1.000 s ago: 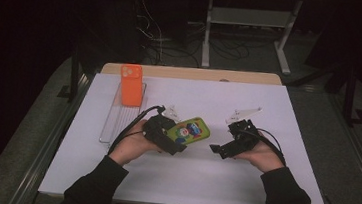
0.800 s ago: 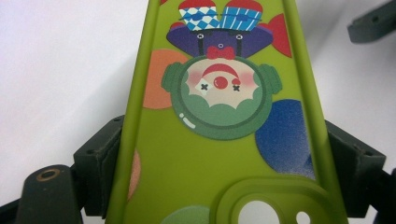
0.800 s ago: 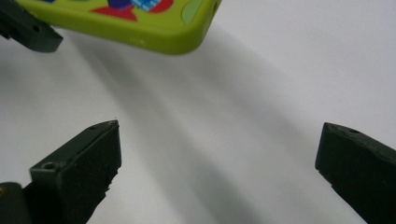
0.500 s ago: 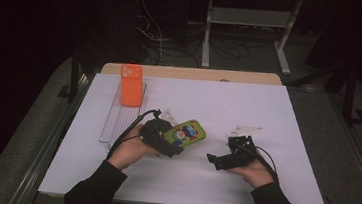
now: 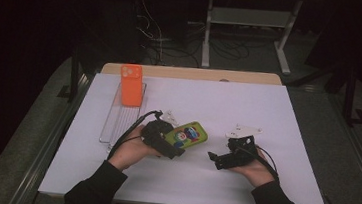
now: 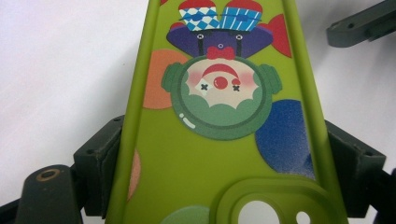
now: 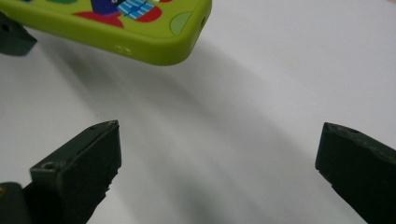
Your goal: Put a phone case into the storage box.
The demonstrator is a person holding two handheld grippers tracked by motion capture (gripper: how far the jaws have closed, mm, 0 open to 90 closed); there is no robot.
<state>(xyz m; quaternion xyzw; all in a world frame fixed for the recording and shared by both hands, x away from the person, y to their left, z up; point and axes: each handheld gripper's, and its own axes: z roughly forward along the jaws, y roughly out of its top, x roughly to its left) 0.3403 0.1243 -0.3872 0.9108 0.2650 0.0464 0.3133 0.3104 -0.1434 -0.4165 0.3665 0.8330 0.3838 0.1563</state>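
Looks like a lab / recording rig, not a home. Dark room, walls & floor mostly black, w/ one lit work table (image 5: 288,117) covered by a plain white sheet. Behind it at 12 o'clock a tangle of loose cables (image 5: 160,34) runs over the floor, and a grey metal stand w/ a shelf (image 5: 250,18) sits at 1 o'clock. Black frame posts (image 5: 75,71) stand at 10 and 2 o'clock by the table edges. A person sits at 6 o'clock w/ a cabled handheld gripper in each hand, i.e. test gear. Props are sparse: a wire rack (image 5: 119,121) and an orange phone case (image 5: 131,84) at 10 o'clock.
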